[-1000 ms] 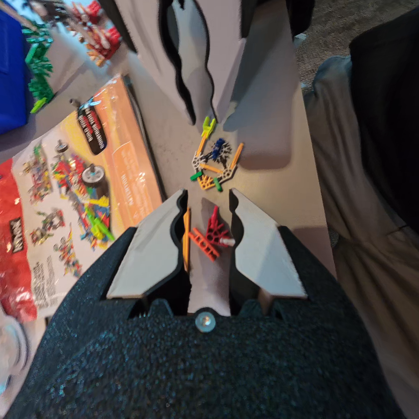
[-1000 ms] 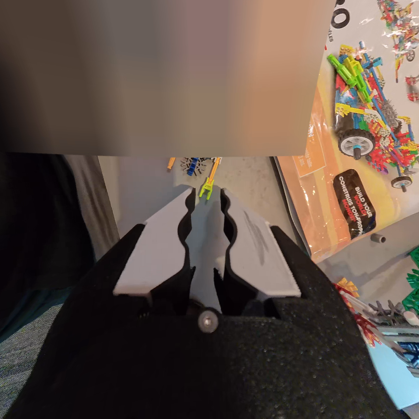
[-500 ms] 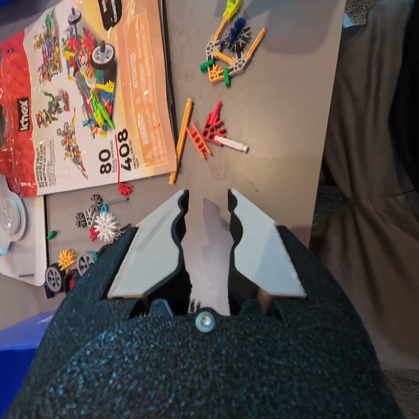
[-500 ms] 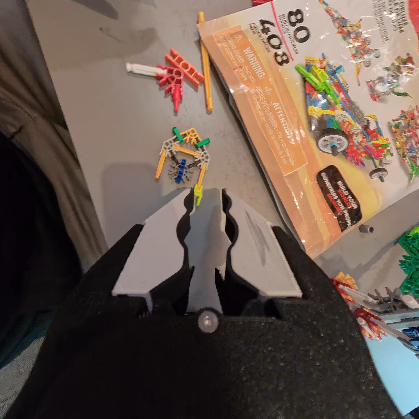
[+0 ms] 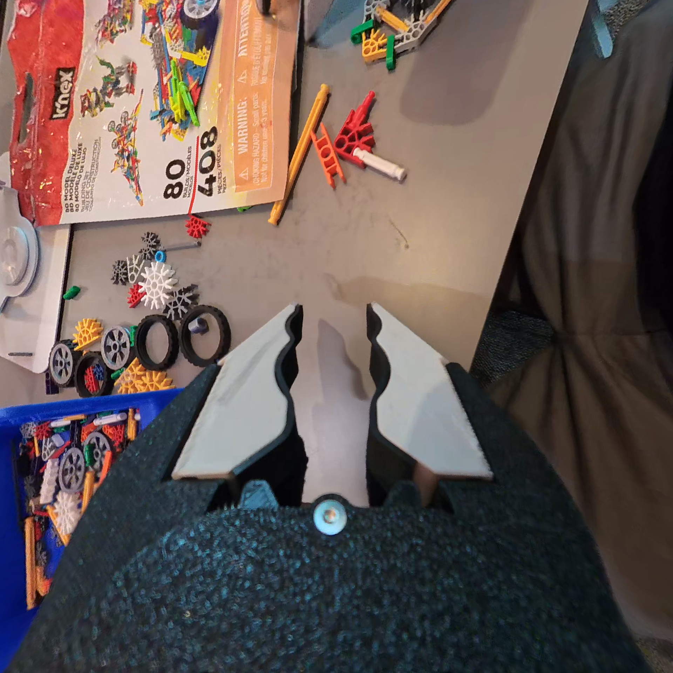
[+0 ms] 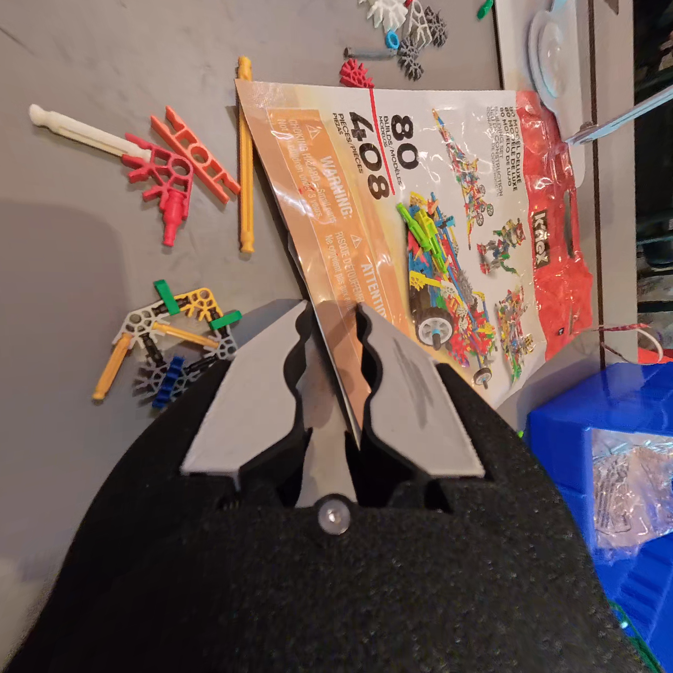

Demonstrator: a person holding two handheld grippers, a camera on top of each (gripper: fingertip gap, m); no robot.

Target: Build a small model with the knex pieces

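**Grippers hover empty over scattered building pieces**

Left gripper [image 5: 333,309] hangs above bare grey table [image 5: 418,255], jaws parted, gripping nothing; black tyres [image 5: 182,340] and a blue bin [image 5: 22,418] of parts lie to its left. Right gripper [image 6: 333,309], jaws also apart and empty, sits above the corner of a printed plastic bag [image 6: 455,189], just beside a small multicoloured assembly [image 6: 174,335]. Farther off lie a yellow rod [image 6: 246,156], red connector [image 6: 164,174] and white rod [image 6: 80,125].
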